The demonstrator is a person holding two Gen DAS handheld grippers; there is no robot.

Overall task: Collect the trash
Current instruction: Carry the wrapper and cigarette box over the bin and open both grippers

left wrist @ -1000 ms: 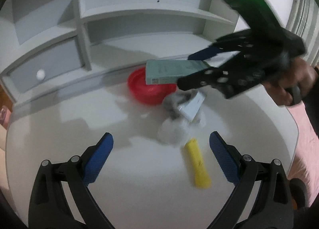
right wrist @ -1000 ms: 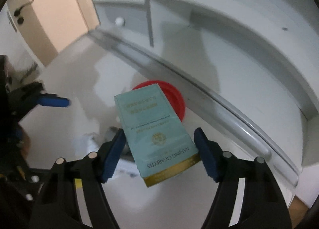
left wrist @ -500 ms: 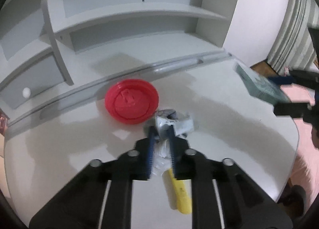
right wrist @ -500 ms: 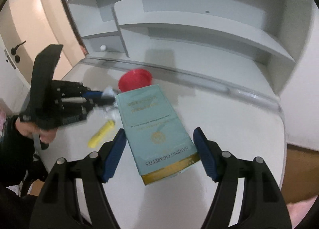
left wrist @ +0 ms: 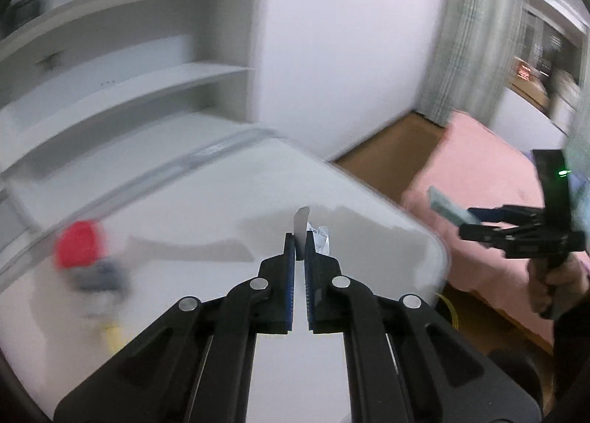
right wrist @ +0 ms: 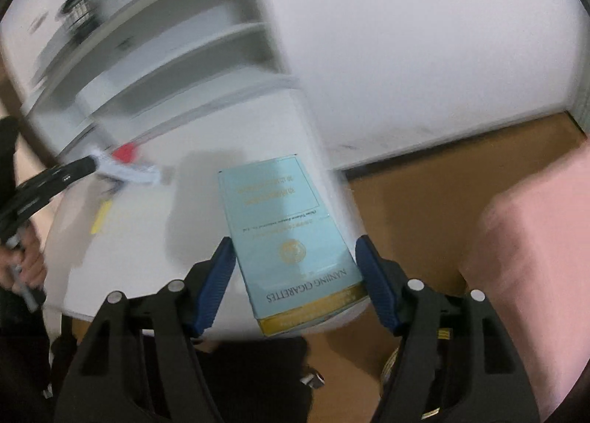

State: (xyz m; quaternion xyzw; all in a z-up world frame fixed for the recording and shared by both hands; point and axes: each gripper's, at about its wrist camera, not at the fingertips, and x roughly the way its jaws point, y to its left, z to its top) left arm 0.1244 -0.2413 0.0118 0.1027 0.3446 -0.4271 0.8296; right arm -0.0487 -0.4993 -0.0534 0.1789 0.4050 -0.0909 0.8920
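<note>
Both grippers have swung off the pile toward the table's right edge since the earlier frames. Left gripper [left wrist: 299,238]: jaws were spread over the pile a second ago, have since closed, and now stand pressed together on a thin white wrapper [left wrist: 303,221], which sticks up at 12 o'clock from the tips. Right gripper [right wrist: 295,268]: jaws set wide, pinching the box [right wrist: 285,235] by its long sides; the box now hangs over the table [left wrist: 221,202] corner, with floor [right wrist: 424,209] and pink bedding [right wrist: 534,257] at 3 o'clock.

Left behind on the table, in the left wrist view: red lid [left wrist: 79,244] at 9 o'clock, grey wad [left wrist: 99,275] just below it, yellow piece [left wrist: 112,334] at 8 o'clock. All are blurred.

Step in hand: carry, with one item in each gripper. No bin is visible in either view.

Next move, as judged: locate the bin, bring each gripper over its mouth, then spread the jaws. Release the wrapper low, since it is light and may drift. Three items then remain to collect
</note>
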